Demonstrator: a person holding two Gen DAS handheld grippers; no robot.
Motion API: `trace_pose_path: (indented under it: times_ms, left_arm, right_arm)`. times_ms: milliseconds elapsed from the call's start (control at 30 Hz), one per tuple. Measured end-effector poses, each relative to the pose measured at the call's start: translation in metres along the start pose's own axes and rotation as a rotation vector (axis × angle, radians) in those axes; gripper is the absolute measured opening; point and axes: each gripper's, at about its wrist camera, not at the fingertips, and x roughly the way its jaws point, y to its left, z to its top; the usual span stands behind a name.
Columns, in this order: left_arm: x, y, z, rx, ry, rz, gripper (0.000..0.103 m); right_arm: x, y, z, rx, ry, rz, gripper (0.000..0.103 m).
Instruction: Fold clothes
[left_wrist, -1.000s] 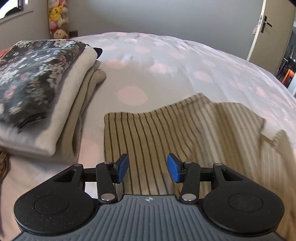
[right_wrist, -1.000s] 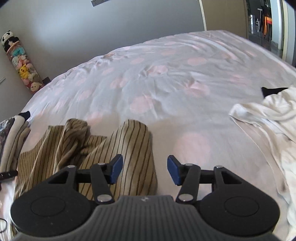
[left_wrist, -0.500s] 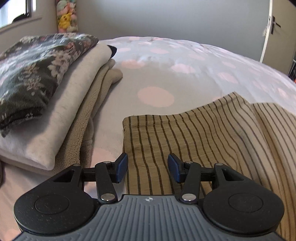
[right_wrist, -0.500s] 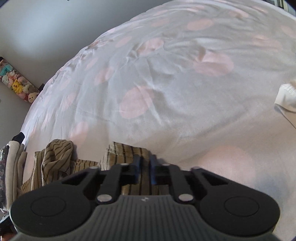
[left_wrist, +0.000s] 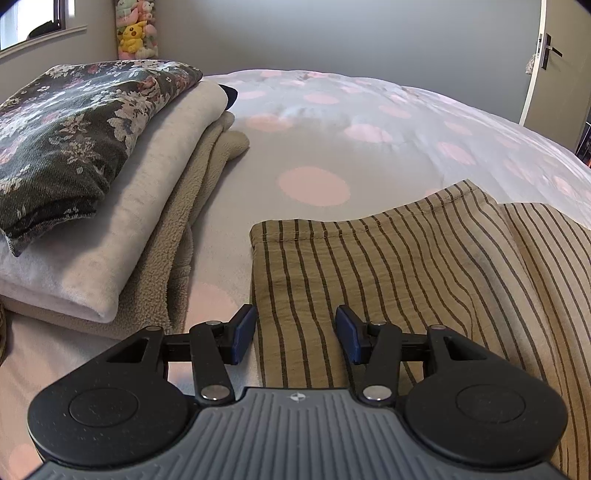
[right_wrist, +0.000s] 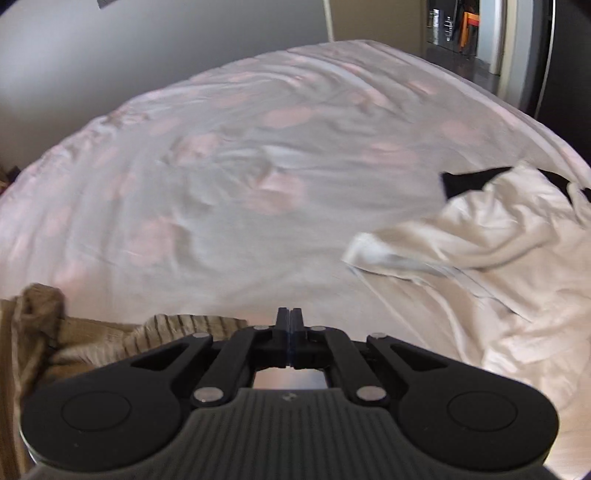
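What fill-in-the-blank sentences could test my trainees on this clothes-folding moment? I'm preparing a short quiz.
1. The garment under the left gripper is tan with dark ____.
2. On top of the folded stack lies a dark garment with a ____ print.
3. The right gripper is ____.
4. The bedcover is pale with ____ dots.

Missing words: stripes; floral; shut; pink

Tan striped garment (left_wrist: 424, 280) lies flat on the pink-spotted bedspread (left_wrist: 332, 147), right of the stack of folded clothes (left_wrist: 110, 192); crumpled white garment (right_wrist: 498, 258) lies farther right.
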Motion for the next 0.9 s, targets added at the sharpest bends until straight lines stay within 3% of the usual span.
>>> trace_pose_path:
  times_ms: [100, 200, 267, 400, 500, 633, 767, 900]
  left_arm:
    - [-0.002, 0.0, 0.002, 0.001, -0.005, 0.001, 0.046]
    - [-0.005, 0.0, 0.005, -0.004, -0.021, 0.002, 0.046]
    - [-0.006, 0.001, 0.009, -0.025, -0.026, -0.007, 0.046]
    - [0.002, 0.002, 0.023, -0.025, -0.017, -0.001, 0.046]
    - [0.012, 0.006, 0.033, -0.051, -0.009, 0.017, 0.046]
    - [0.024, 0.01, 0.039, -0.083, -0.001, -0.014, 0.046]
    - [0.033, 0.012, 0.035, -0.075, 0.001, -0.02, 0.046]
    - [0.036, 0.012, 0.035, -0.063, -0.018, -0.026, 0.047]
  right_arm:
    - [0.007, -0.008, -0.01, 0.022, 0.034, 0.024, 0.001]
    - [0.0, 0.009, -0.013, -0.027, 0.02, 0.074, 0.006]
    - [-0.003, 0.026, -0.011, -0.069, 0.006, 0.123, 0.008]
    - [0.0, 0.067, -0.004, -0.132, 0.002, 0.229, 0.029]
    - [0.011, 0.101, -0.001, -0.198, 0.019, 0.307, 0.03]
    - [0.031, 0.151, -0.004, -0.321, 0.048, 0.395, 0.033]
    - [0.055, 0.192, -0.008, -0.444, 0.072, 0.418, 0.036]
    - [0.077, 0.212, -0.011, -0.468, 0.097, 0.44, 0.046]
